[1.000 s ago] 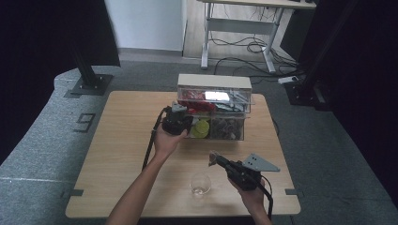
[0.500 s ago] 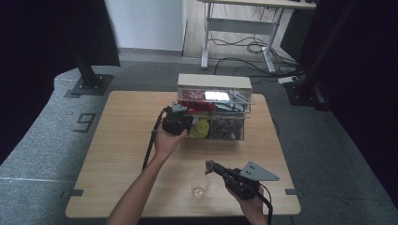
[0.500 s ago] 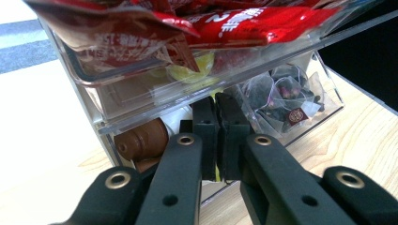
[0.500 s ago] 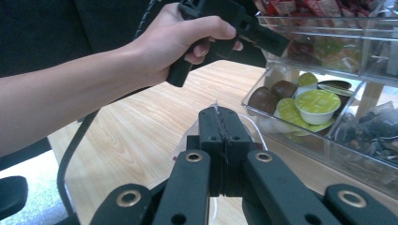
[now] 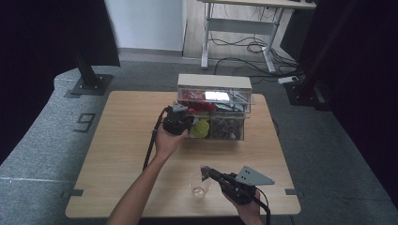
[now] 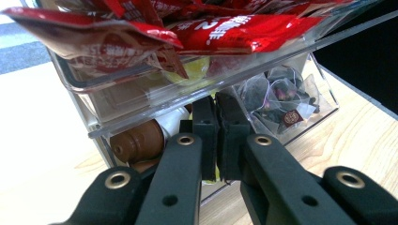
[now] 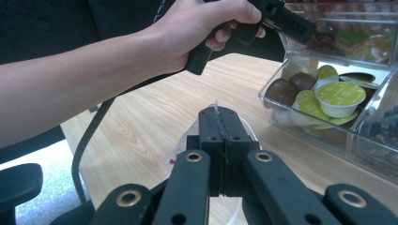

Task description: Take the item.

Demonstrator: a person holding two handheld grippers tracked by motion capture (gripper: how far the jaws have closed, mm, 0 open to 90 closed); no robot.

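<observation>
While clenched on a tea bag (image 7: 202, 136) string, right gripper (image 5: 205, 171) dangling bag over glass (image 5: 199, 186) at 6 o'clock; left gripper (image 6: 217, 123) fingers pinched at organizer (image 5: 228, 127) drawer front, 12 o'clock, probably closing it.

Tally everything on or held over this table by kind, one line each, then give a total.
Handheld grippers: 2 (left gripper, right gripper)
Clear drawer organizer: 1
Drinking glass: 1
Tea bag, pinched in the right gripper's jaws: 1
Total: 5
The packets and capsules inside the organizer are not counted.
</observation>
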